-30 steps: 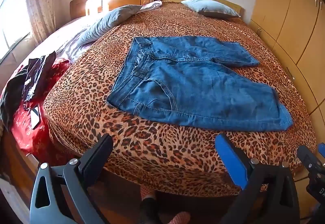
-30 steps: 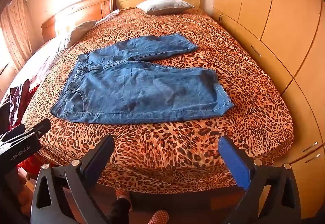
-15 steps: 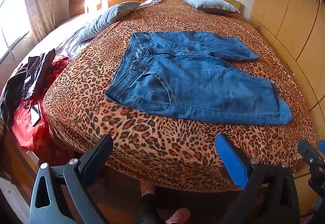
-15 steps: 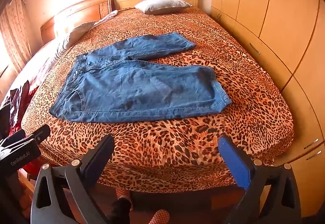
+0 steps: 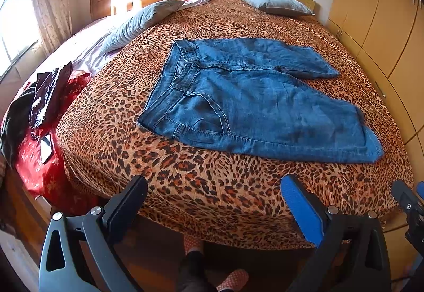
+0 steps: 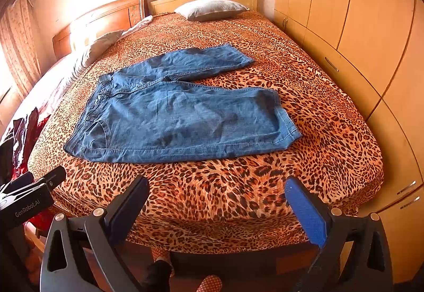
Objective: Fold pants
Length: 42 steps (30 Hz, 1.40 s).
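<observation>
Blue denim pants (image 5: 254,101) lie flat on the leopard-print bed (image 5: 201,186), waistband to the left, both legs spread to the right. The right wrist view shows the same pants (image 6: 180,117) on that bed (image 6: 212,191). My left gripper (image 5: 213,191) hangs open in front of the bed's near edge, short of the pants, nothing between its fingers. My right gripper (image 6: 216,192) is open too, also at the near edge and clear of the cloth. Each gripper shows at the side of the other's view.
Wooden wardrobes (image 6: 371,27) run along the right side of the bed. A grey pillow (image 5: 273,2) lies by the headboard, another grey pillow (image 5: 140,22) at the left. Dark clothes on a red cover (image 5: 39,117) lie at the left. A person's feet (image 5: 212,278) stand below.
Both views have drawn slightly closer to the bed, so the pants sit a little lower and larger. The grippers stay open and the pants lie as before.
</observation>
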Tool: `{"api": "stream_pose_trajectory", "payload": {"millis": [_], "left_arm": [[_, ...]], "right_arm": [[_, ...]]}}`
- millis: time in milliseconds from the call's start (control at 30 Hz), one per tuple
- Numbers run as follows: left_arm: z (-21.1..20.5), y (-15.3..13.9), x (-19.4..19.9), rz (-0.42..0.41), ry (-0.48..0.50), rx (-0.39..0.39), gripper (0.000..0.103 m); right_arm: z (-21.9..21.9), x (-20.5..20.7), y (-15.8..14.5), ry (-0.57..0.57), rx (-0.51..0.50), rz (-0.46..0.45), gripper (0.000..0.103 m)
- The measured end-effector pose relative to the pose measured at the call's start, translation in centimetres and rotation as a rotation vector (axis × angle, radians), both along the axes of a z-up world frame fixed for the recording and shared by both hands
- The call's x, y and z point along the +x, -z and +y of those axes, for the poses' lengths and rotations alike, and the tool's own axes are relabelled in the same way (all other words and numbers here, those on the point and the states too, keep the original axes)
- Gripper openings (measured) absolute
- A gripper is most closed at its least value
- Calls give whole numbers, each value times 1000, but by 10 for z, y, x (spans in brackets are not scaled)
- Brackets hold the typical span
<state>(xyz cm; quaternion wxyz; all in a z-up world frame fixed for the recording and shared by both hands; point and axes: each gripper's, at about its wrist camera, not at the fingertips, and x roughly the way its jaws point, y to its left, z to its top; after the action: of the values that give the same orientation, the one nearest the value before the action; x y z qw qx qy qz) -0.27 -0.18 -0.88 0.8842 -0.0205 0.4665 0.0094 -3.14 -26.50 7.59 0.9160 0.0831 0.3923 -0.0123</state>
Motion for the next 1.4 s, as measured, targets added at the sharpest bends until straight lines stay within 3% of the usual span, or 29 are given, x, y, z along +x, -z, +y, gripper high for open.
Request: {"api": "stream_pose_trajectory", "payload": {"millis": [1400], "left_arm": [[-1,0,1,8,0,6,102]], "right_arm": [[1,0,2,-1,-3,1,102]]}}
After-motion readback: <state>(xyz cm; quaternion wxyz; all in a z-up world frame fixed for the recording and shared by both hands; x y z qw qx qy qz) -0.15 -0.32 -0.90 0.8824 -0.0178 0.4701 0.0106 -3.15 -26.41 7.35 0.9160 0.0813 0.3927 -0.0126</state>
